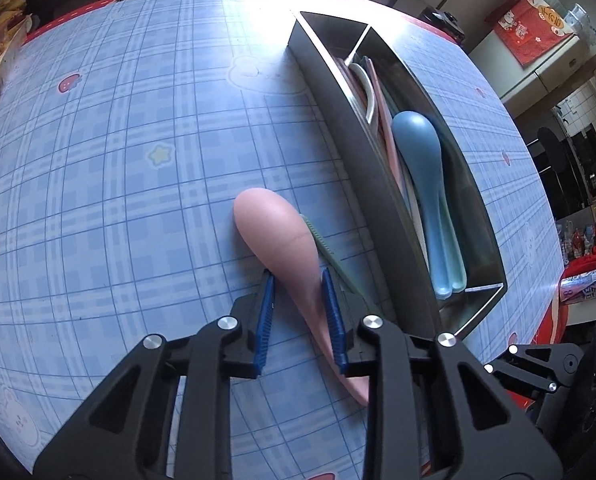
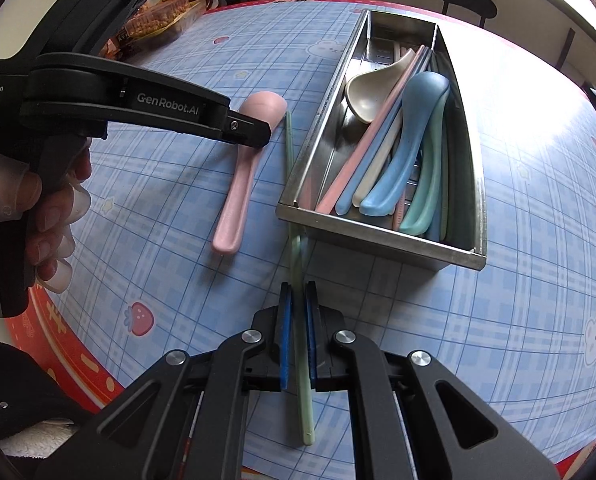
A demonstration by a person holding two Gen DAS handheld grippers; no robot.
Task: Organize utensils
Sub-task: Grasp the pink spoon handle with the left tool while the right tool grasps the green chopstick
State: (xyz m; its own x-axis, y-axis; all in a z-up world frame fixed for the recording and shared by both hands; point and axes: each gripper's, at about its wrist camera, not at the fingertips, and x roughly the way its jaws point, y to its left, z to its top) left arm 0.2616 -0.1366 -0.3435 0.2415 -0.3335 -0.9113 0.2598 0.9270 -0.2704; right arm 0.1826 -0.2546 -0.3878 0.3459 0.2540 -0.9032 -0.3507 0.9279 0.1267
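A pink spoon [image 1: 274,236] lies bowl-down on the blue plaid tablecloth, left of a steel tray [image 1: 362,160]. My left gripper [image 1: 298,280] has its blue pads [image 1: 268,292] against both sides of the spoon's neck, shut on it. In the right wrist view the same gripper [image 2: 254,136] reaches over the pink spoon [image 2: 238,176]. My right gripper [image 2: 298,292] is shut on a pale green chopstick [image 2: 304,392], which runs along the left wall of the tray [image 2: 378,240]. The tray holds several spoons and chopsticks, among them a blue spoon [image 2: 410,132] and a beige spoon [image 2: 366,96].
A person's hand [image 2: 50,200] holds the left gripper's handle. Snack packets [image 2: 166,20] sit at the table's far left. A drink can [image 1: 586,280] lies off the table's right side. The tablecloth's red border [image 2: 78,360] marks the near edge. A dark stool [image 2: 466,4] stands beyond the table.
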